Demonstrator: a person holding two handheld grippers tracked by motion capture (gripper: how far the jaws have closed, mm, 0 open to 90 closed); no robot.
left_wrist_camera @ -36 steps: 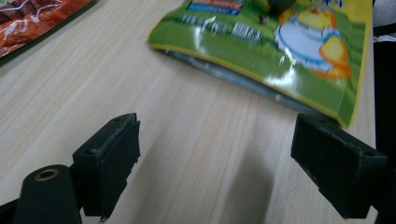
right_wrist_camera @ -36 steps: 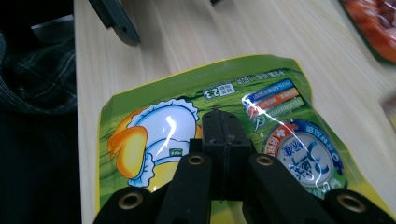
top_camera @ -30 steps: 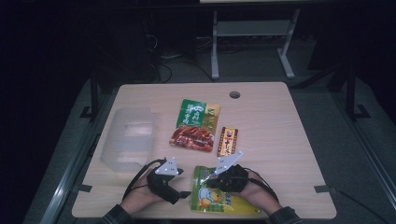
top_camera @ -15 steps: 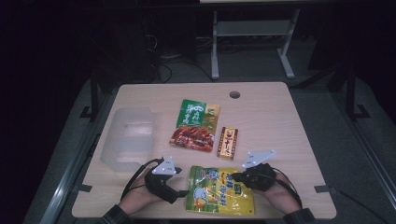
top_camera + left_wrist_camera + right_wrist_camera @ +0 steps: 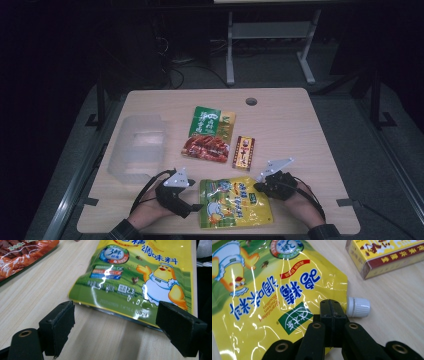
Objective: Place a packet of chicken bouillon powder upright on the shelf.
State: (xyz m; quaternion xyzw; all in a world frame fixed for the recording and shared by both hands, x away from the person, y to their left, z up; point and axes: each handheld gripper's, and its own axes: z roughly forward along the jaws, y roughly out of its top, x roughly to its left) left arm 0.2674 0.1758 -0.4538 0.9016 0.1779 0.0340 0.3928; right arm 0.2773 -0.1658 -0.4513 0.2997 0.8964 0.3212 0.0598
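Yellow pouch [image 5: 236, 201]: lay flat on the desk [image 5: 300, 125] at its near edge, between the two hands, its white screw cap [image 5: 358, 306] at the corner toward the right tool.
Handling: looked like soft, glossy film over loose filling, so probably floppy and slippery; likely light to middling in weight, and apt to sag if lifted by one corner.
Where to hold: the stiff spout corner or the flat bottom seam seemed the surest places.
Right tool [image 5: 333, 305]: jaws pressed together, pinching the pouch's corner right beside the cap.
Left tool [image 5: 115, 322]: jaws spread wide, touching nothing, the pouch's bottom edge just beyond them.
Small red-and-yellow box [image 5: 243, 151]: lay flat, just past the pouch.
Green-and-red packet [image 5: 209, 134]: lay flat at mid-desk, beside the box.
Clear plastic tub [image 5: 137, 148]: stood open on the left side, apparently with nothing in it.
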